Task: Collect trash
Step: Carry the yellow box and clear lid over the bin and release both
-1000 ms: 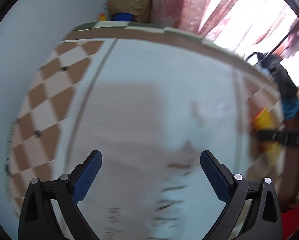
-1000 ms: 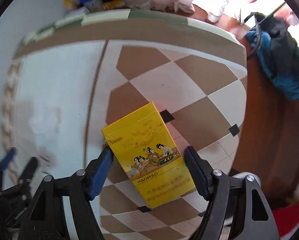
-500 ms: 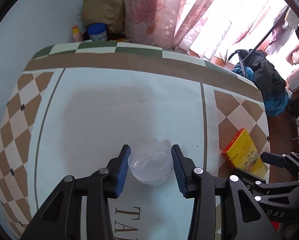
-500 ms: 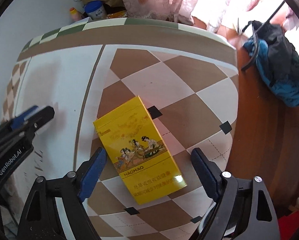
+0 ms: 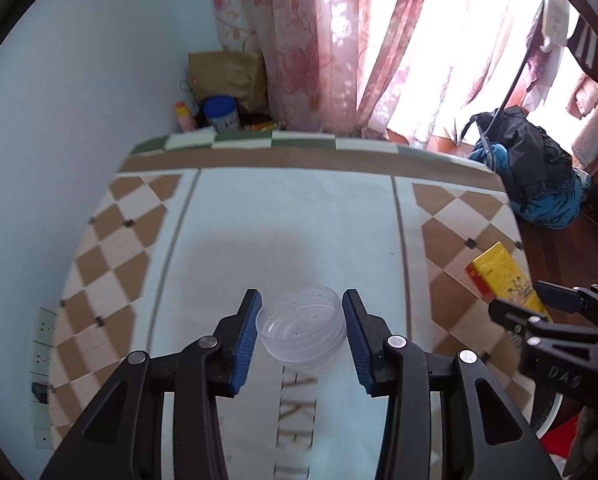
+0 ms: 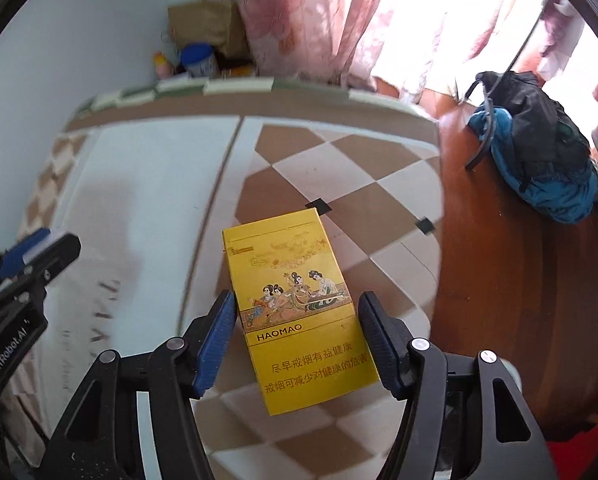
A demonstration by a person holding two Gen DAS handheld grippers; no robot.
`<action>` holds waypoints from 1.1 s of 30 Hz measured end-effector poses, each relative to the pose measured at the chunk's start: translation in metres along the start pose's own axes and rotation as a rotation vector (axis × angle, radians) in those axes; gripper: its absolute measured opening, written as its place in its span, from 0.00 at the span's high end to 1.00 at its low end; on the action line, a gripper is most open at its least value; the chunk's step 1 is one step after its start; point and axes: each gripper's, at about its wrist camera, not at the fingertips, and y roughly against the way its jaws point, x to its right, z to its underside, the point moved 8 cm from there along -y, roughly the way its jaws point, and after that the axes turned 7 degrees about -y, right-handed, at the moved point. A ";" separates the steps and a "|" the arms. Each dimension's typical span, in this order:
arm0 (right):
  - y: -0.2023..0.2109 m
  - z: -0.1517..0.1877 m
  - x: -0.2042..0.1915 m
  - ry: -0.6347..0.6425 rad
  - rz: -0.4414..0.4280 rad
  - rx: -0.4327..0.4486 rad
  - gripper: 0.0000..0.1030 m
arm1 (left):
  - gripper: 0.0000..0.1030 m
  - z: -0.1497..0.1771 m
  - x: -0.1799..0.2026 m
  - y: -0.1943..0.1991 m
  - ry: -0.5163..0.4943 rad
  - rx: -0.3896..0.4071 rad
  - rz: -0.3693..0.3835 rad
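A clear plastic cup (image 5: 302, 328) sits between the blue pads of my left gripper (image 5: 301, 334), which is shut on it and holds it above the white centre of the tablecloth (image 5: 291, 216). A yellow HAOMAO cigarette box (image 6: 297, 312) sits between the pads of my right gripper (image 6: 297, 338), which is shut on it and holds it above the checkered right side of the table. The box (image 5: 505, 280) and the right gripper (image 5: 539, 312) also show at the right in the left wrist view. The left gripper (image 6: 27, 264) shows at the left in the right wrist view.
A brown paper bag (image 5: 227, 76), a blue-lidded jar (image 5: 221, 114) and a small bottle (image 5: 183, 116) stand behind the table's far edge by the wall. Pink curtains (image 5: 339, 40) hang beyond. A black and blue backpack (image 6: 539, 160) lies on the wooden floor at the right.
My left gripper closed on the clear cup and raised it. My right gripper opened, shifted, then closed on the yellow box and lifted it off the cloth.
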 end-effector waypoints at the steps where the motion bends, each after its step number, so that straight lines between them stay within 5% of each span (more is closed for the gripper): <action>1: 0.013 0.004 0.003 -0.021 -0.024 0.033 0.38 | 0.63 0.001 0.001 0.013 -0.004 0.016 -0.001; 9: 0.122 0.033 0.033 -0.170 -0.160 0.213 0.39 | 0.63 -0.005 0.039 0.102 -0.055 0.127 0.040; 18: 0.226 0.102 0.164 -0.338 -0.125 0.333 0.40 | 0.63 -0.013 0.177 0.176 -0.186 0.209 0.224; 26: 0.201 0.193 0.307 -0.543 0.000 0.250 0.40 | 0.63 0.025 0.332 0.131 -0.326 0.039 0.407; 33: 0.111 0.256 0.398 -0.710 0.012 0.092 0.40 | 0.63 0.075 0.418 0.048 -0.434 -0.187 0.431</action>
